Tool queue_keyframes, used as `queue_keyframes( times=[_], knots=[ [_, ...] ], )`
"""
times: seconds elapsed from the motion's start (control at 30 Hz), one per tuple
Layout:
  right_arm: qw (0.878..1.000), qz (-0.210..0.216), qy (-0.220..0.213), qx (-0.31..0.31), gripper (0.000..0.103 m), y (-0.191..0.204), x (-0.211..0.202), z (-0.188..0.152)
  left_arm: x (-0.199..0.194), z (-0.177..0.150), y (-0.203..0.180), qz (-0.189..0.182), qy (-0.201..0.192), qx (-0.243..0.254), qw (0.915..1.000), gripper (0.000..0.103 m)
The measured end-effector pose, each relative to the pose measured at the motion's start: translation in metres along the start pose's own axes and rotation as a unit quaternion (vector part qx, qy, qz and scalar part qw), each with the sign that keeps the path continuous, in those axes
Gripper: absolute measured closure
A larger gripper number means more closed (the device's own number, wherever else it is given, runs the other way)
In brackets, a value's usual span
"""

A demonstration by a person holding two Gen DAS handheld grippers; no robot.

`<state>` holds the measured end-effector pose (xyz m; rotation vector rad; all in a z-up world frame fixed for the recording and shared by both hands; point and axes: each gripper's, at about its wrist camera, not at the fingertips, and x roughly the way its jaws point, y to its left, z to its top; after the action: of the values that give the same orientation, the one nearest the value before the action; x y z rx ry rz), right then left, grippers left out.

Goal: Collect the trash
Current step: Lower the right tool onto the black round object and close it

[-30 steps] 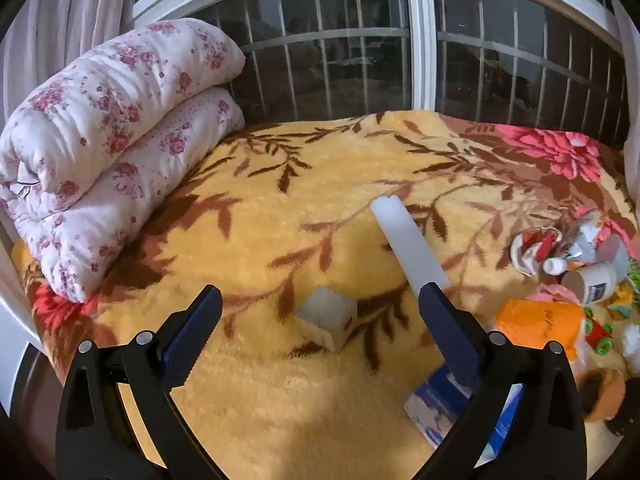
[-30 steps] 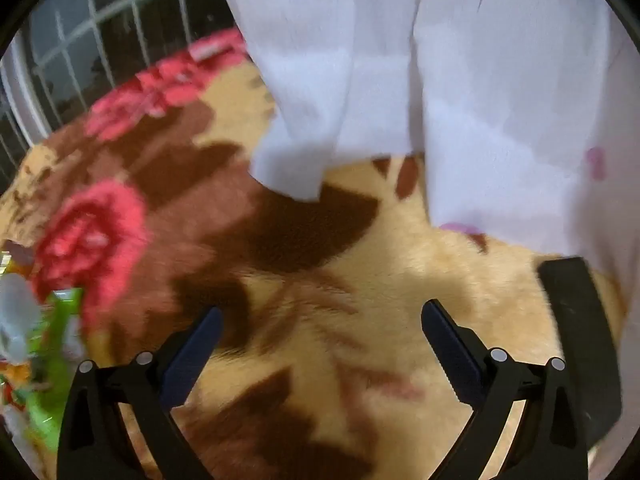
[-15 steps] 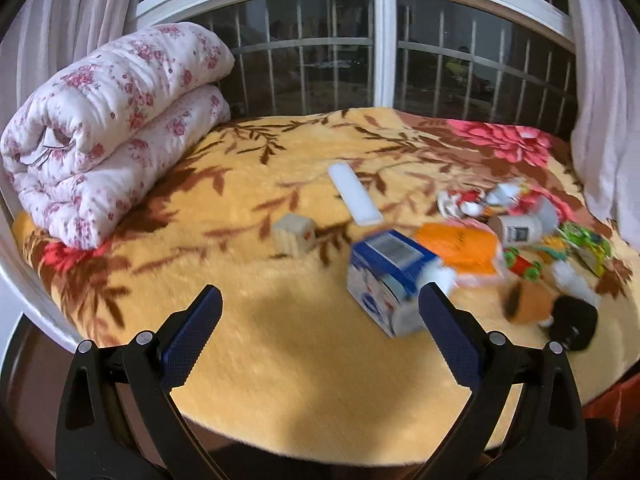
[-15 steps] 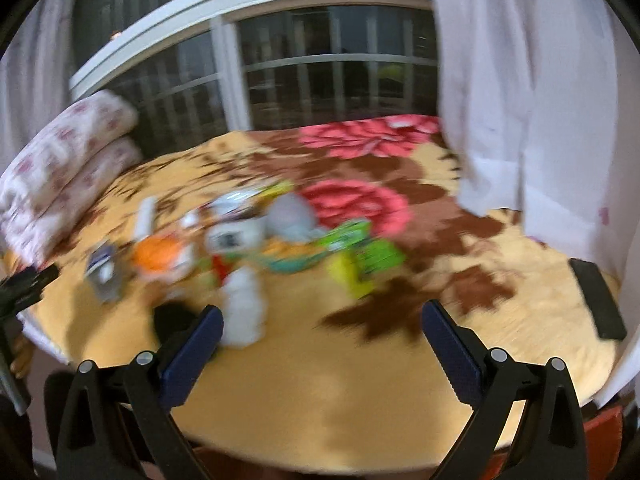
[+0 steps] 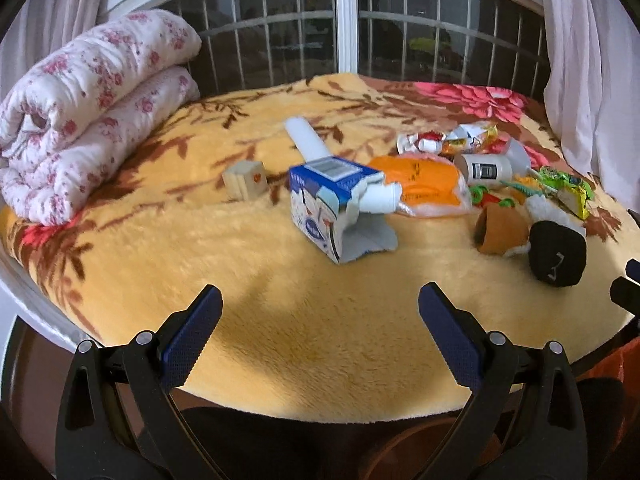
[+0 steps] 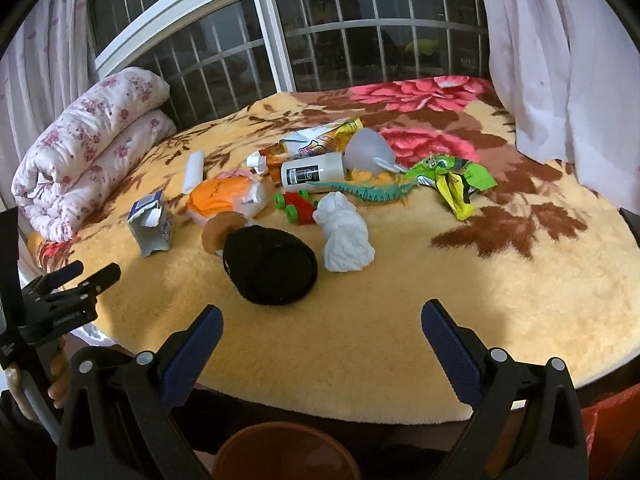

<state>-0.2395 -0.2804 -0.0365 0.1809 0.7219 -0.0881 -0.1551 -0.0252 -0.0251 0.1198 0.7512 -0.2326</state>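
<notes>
Label [image 6: 303, 174] on bottle [image 6: 312, 172], perhaps barcode.

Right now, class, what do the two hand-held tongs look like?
Both the left tongs and the right tongs have black plastic frames with triangular cut-outs and silver rivets. Each finger carries a dark blue, finely textured pad. No cables show. White lettering on the left one is unreadable.

A bed covered by a yellow floral blanket [image 5: 280, 352] sits under a dark barred window [image 5: 344, 20]. A rolled pink-flowered quilt [image 5: 88, 108] lies at the blanket's left edge; pale curtains [image 6: 560, 60] hang at its right.
</notes>
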Motion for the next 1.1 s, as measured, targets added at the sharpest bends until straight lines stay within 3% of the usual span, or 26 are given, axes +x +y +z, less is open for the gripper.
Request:
queue_keyframes(
  times=[0.33, 1.1],
  knots=[
    [1.000, 0.000, 0.017, -0.026, 0.005, 0.012, 0.016, 0.003, 0.006, 0.000, 0.005, 0.018, 0.003, -0.003, 0.9998, 0.007],
    [0.999, -0.013, 0.029, -0.043, 0.005, 0.017, 0.019, 0.004, 0.003, -0.002, -0.004, 0.019, 0.003, 0.022, 0.9996, 0.007]
  ],
)
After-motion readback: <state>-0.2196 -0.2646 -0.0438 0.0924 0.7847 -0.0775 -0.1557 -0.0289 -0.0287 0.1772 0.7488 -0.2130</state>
